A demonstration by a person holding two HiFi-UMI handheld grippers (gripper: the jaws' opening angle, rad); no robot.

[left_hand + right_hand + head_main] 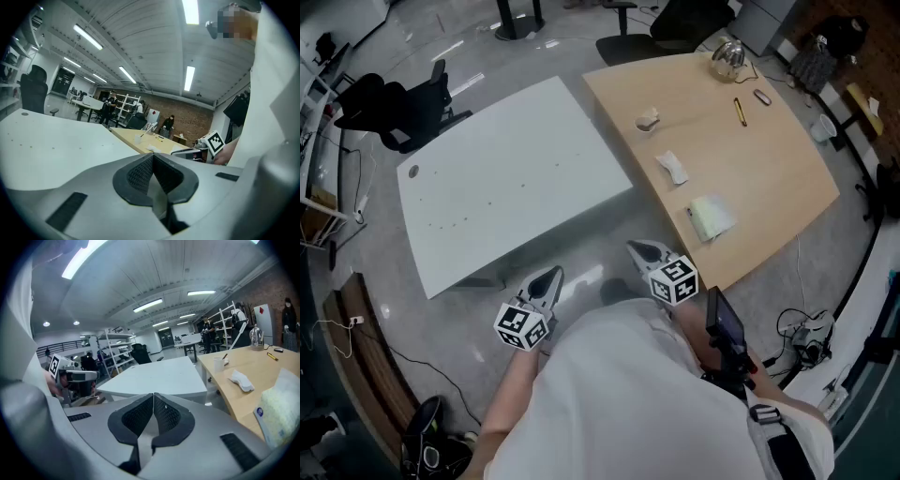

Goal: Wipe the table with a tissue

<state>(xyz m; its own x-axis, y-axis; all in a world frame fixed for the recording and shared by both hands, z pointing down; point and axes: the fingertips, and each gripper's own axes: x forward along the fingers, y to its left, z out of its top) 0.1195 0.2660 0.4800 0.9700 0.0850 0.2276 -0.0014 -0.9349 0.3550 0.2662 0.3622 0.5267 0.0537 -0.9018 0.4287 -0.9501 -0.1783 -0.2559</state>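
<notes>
A crumpled white tissue (672,167) (241,379) lies on the wooden table (769,178), with a pack of tissues (710,217) (281,413) nearer its front edge. Both grippers are held in front of the person's body, over the floor in the gap between the two tables. My left gripper (551,277) (153,158) is shut with nothing in it and points toward the white table (506,187). My right gripper (643,251) (153,397) is also shut and empty, just short of the wooden table's near edge.
A small paper cup (648,119) (219,363), a yellow pen (739,111) and a glass kettle (727,59) stand farther back on the wooden table. Black office chairs (403,108) stand behind the white table. Cables (802,333) lie on the floor at right.
</notes>
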